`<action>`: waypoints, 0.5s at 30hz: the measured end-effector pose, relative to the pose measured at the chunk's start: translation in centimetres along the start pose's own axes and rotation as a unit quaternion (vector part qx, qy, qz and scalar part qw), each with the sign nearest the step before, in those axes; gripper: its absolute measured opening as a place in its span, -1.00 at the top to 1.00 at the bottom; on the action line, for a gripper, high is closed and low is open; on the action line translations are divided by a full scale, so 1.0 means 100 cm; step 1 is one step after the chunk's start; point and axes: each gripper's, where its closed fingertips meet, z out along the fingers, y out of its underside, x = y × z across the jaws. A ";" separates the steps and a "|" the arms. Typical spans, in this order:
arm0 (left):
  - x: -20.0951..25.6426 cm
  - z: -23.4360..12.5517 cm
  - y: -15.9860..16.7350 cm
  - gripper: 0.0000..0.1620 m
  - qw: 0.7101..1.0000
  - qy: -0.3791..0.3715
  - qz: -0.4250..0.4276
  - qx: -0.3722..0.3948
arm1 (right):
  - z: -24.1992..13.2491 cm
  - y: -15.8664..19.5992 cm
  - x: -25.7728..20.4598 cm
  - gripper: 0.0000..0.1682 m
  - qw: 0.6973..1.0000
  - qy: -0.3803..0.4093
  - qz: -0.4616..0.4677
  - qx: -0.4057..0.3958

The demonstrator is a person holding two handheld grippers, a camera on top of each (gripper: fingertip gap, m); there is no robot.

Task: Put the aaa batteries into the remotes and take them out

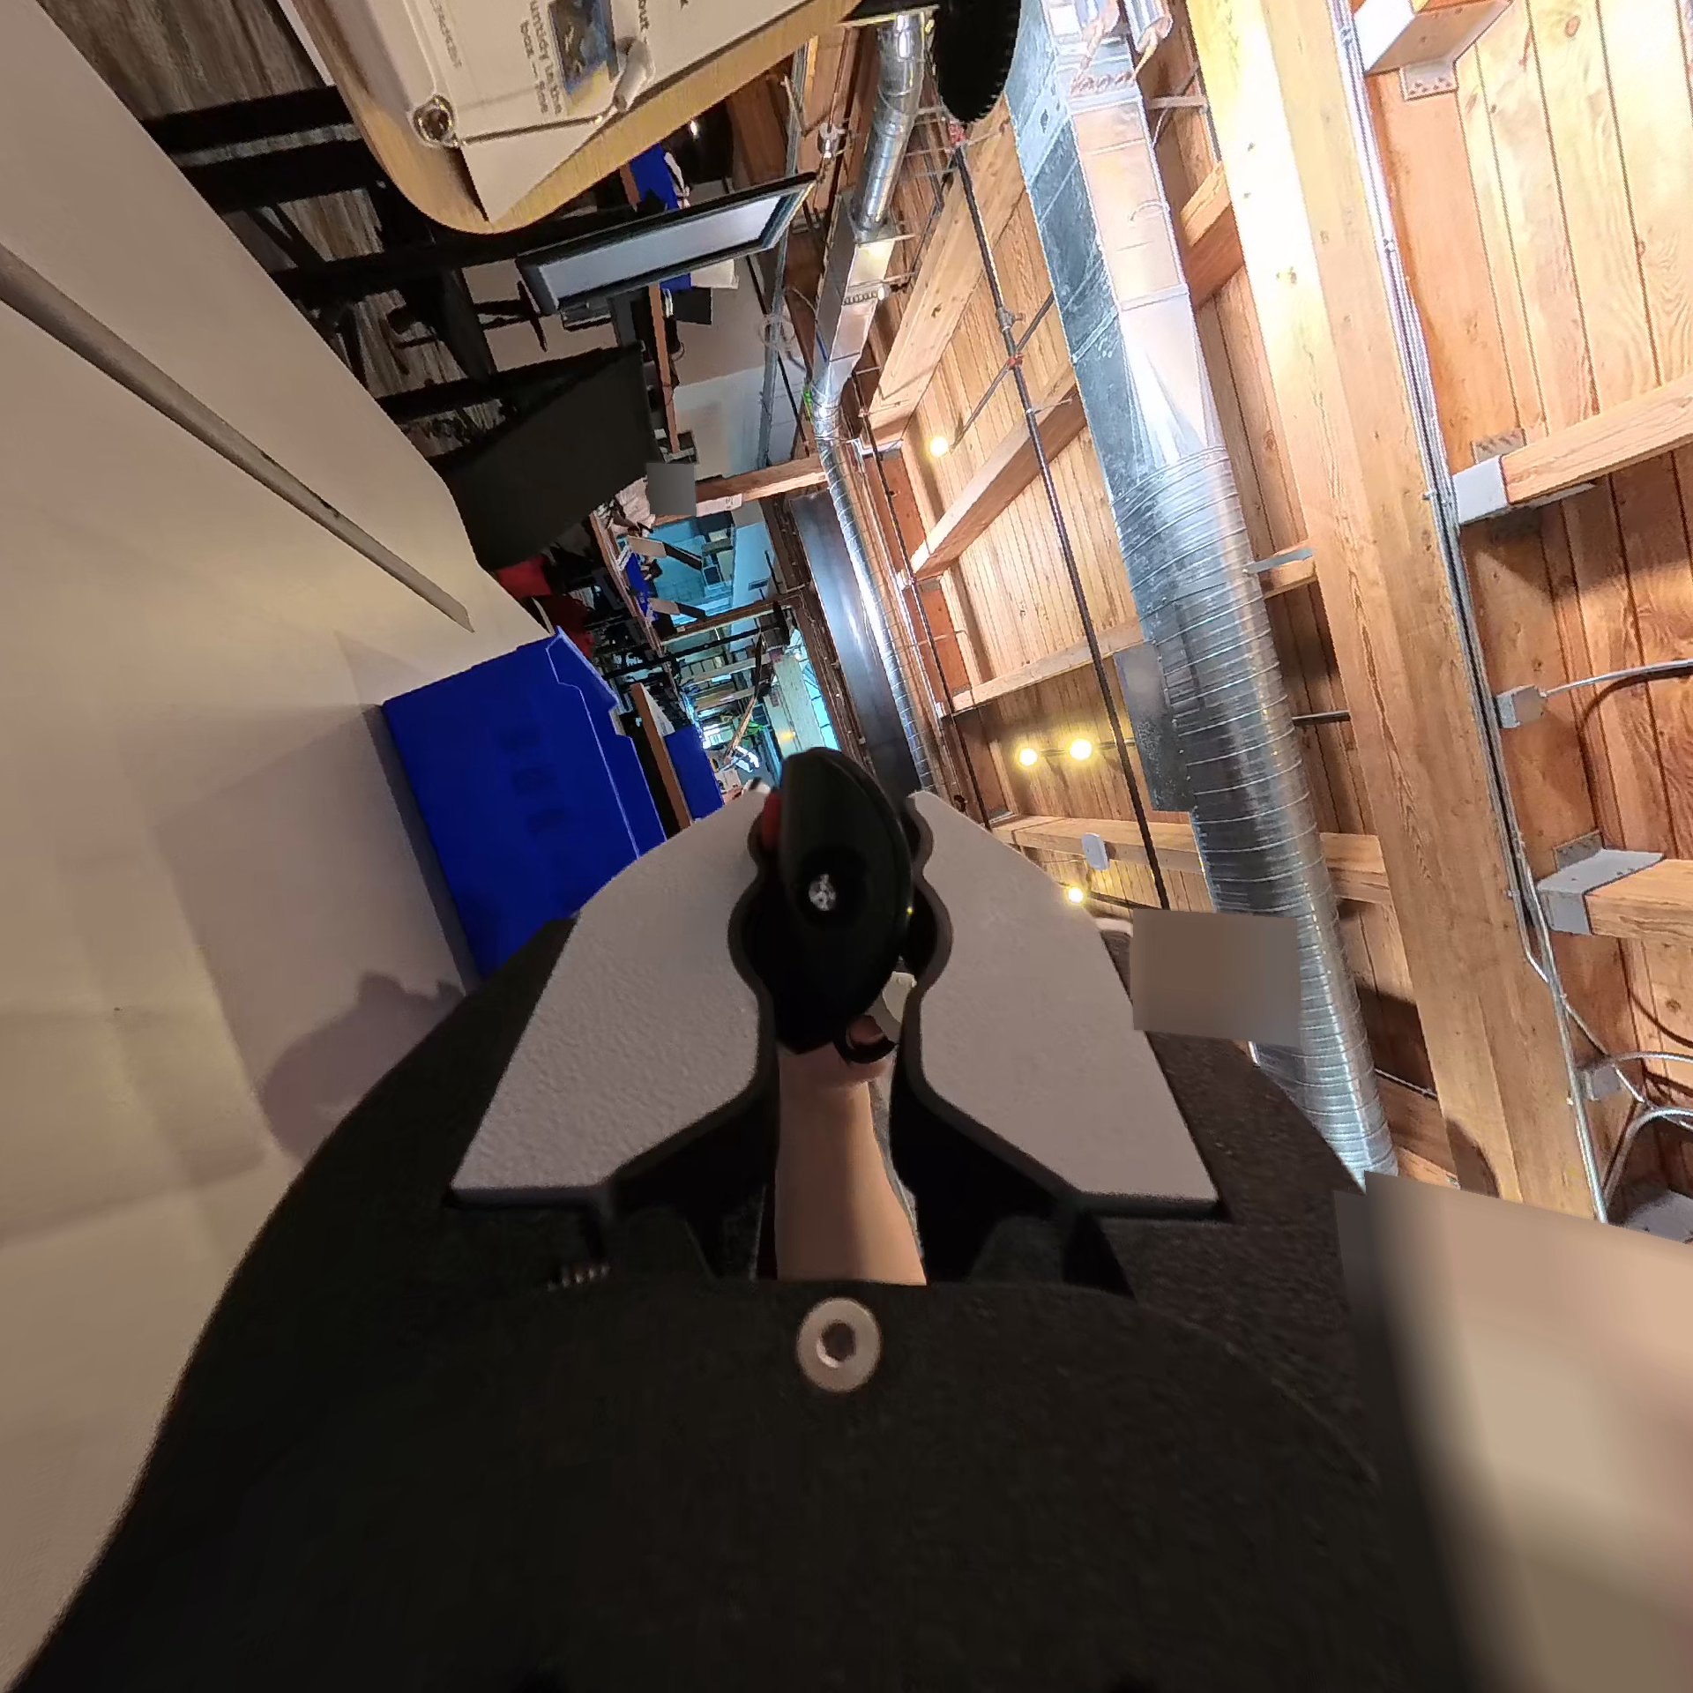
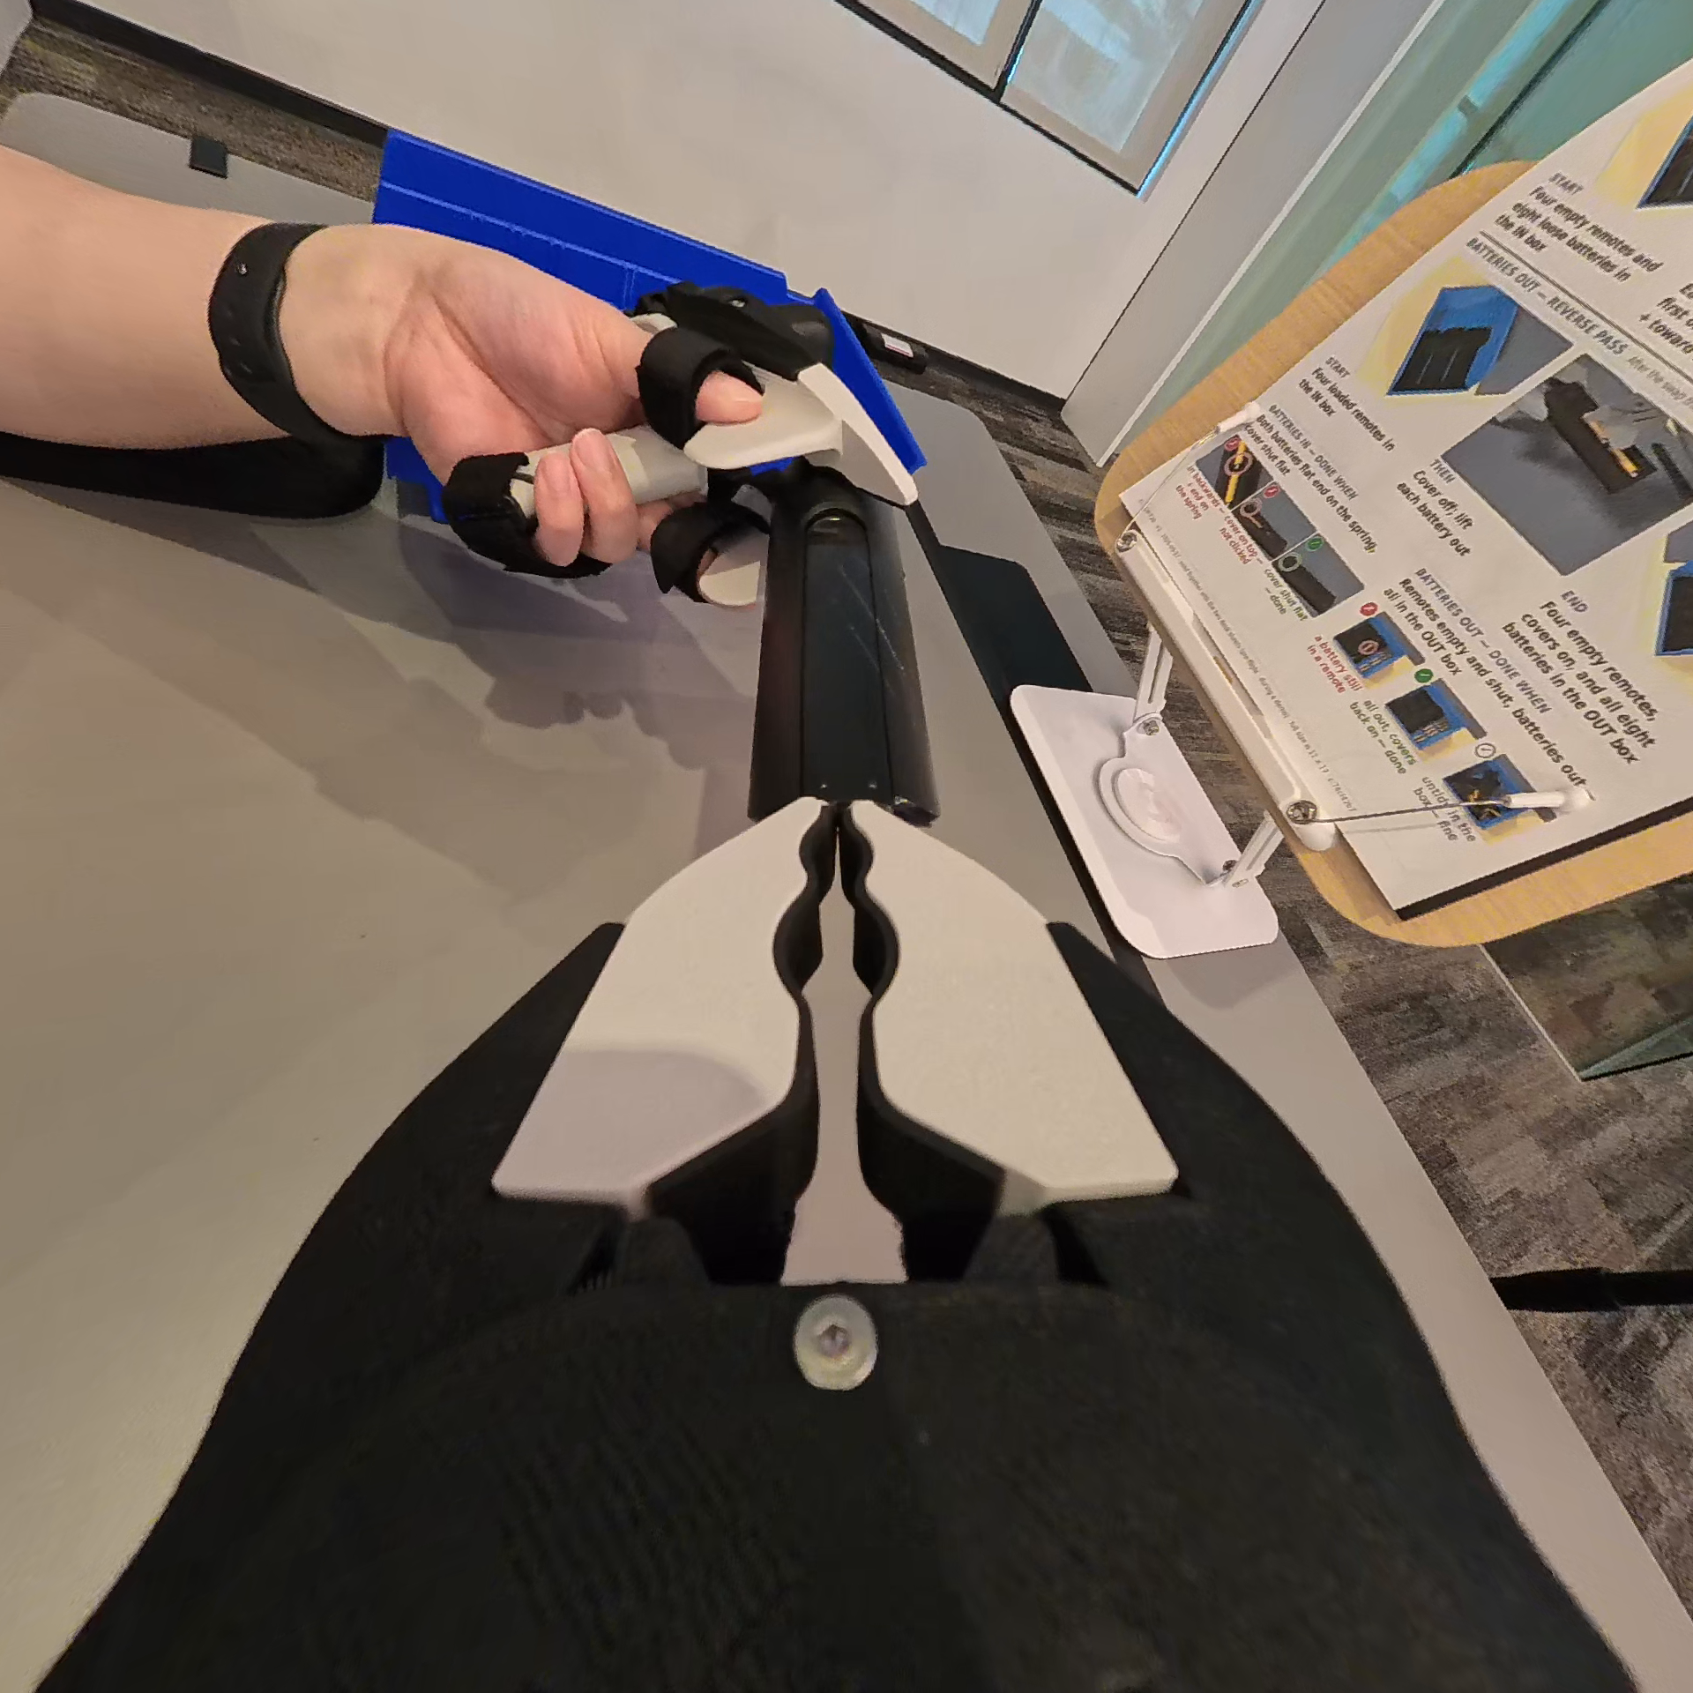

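A long black remote (image 2: 838, 660) is held in the air over the grey table (image 2: 321, 870), gripped at its far end by my left gripper (image 2: 824, 431), which a hand (image 2: 476, 366) holds. In the left wrist view the left gripper (image 1: 834, 861) is shut on the remote (image 1: 829, 902), seen end-on between the grey fingers (image 1: 660, 989). My right gripper (image 2: 835, 820) has its fingertips closed together right at the remote's near end. I cannot tell whether they pinch its edge. No batteries are in view.
A blue bin (image 2: 568, 229) stands on the table behind the left hand and also shows in the left wrist view (image 1: 522, 797). A printed instruction board (image 2: 1466, 550) on a white stand (image 2: 1145, 815) sits at the right table edge. A forearm (image 1: 843, 1182) shows beyond the remote.
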 end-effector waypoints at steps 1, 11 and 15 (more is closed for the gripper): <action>0.000 0.000 0.000 0.71 1.000 0.001 -0.001 -0.001 | -0.001 0.000 0.000 0.98 1.000 -0.001 0.000 0.001; 0.003 0.003 0.004 0.71 1.000 0.006 0.012 -0.007 | -0.005 0.000 -0.002 0.99 1.000 -0.005 -0.007 -0.004; 0.004 0.003 0.004 0.71 0.999 0.001 0.045 -0.007 | 0.001 0.003 -0.001 0.99 1.000 0.002 -0.016 -0.017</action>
